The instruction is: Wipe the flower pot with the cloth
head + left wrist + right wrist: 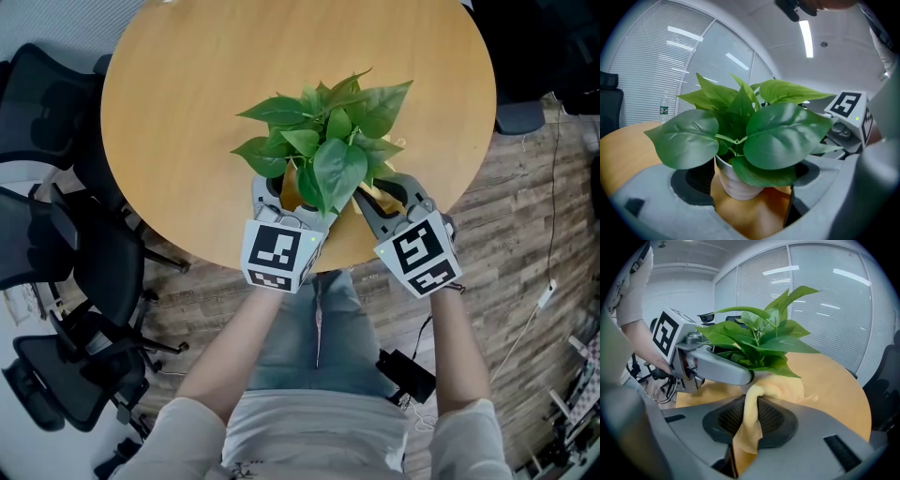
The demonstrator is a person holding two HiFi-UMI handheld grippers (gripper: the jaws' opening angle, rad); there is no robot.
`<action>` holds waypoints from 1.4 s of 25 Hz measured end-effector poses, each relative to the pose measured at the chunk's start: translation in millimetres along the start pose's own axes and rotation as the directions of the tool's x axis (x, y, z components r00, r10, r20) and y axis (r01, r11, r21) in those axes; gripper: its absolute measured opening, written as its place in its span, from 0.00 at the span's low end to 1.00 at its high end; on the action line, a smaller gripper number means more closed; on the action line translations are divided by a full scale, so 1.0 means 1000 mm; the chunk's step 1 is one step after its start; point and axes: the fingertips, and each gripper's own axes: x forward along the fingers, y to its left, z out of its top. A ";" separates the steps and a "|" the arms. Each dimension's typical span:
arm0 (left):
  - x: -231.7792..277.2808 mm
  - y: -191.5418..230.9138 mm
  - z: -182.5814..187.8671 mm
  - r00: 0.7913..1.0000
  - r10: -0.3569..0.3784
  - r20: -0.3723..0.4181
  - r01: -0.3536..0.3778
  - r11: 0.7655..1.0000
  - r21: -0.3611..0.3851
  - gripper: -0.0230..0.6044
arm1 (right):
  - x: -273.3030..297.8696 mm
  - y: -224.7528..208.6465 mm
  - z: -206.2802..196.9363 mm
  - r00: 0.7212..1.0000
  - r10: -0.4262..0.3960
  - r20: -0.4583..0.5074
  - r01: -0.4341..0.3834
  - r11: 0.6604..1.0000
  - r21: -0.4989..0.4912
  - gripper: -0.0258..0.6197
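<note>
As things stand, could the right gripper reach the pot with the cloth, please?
Probably yes. The right gripper is shut on the cloth, which bunches up by the pot beneath the leaves. The left gripper flanks the pot, so only part of its side looks free.

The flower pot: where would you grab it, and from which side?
Probably the white ribbed wall of the flower pot, low down under the leaves, coming in level from the side. It stands upright and the foliage spreads over its rim, so a gripper from above would crush leaves.
</note>
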 end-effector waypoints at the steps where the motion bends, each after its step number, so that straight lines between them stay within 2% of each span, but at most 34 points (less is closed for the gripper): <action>1: -0.002 0.001 0.000 1.000 -0.004 0.001 0.004 1.000 0.010 0.77 | -0.001 -0.001 0.000 1.000 -0.003 0.012 0.002 1.000 0.024 0.13; 6: -0.015 0.001 -0.004 0.999 -0.035 -0.029 0.035 0.999 0.013 0.77 | -0.014 -0.007 0.001 0.998 -0.037 0.050 0.031 0.992 0.126 0.13; 13: -0.049 -0.002 -0.005 0.994 -0.065 -0.083 0.066 0.998 0.008 0.77 | -0.046 -0.001 -0.006 0.998 -0.062 0.027 0.057 0.986 0.156 0.13; 18: -0.076 -0.011 0.018 0.993 -0.087 -0.083 0.088 0.996 0.008 0.73 | -0.079 -0.002 0.006 0.995 -0.090 0.046 0.080 0.981 0.176 0.13; 23: -0.099 -0.023 0.040 0.992 -0.101 -0.076 0.101 0.995 -0.002 0.61 | -0.112 -0.006 0.027 0.988 -0.130 0.078 0.112 0.973 0.202 0.13; 28: -0.118 -0.026 0.063 0.995 -0.075 -0.068 0.077 0.997 0.026 0.38 | -0.141 -0.004 0.060 0.976 -0.153 0.155 0.116 0.968 0.224 0.13; 31: -0.126 -0.027 0.077 0.997 -0.061 -0.054 0.062 0.998 0.024 0.31 | -0.153 0.002 0.079 0.969 -0.158 0.190 0.117 0.970 0.213 0.13; 35: -0.132 -0.023 0.103 0.999 -0.044 -0.014 0.045 0.998 0.041 0.16 | -0.163 0.008 0.109 0.953 -0.163 0.257 0.111 0.972 0.205 0.13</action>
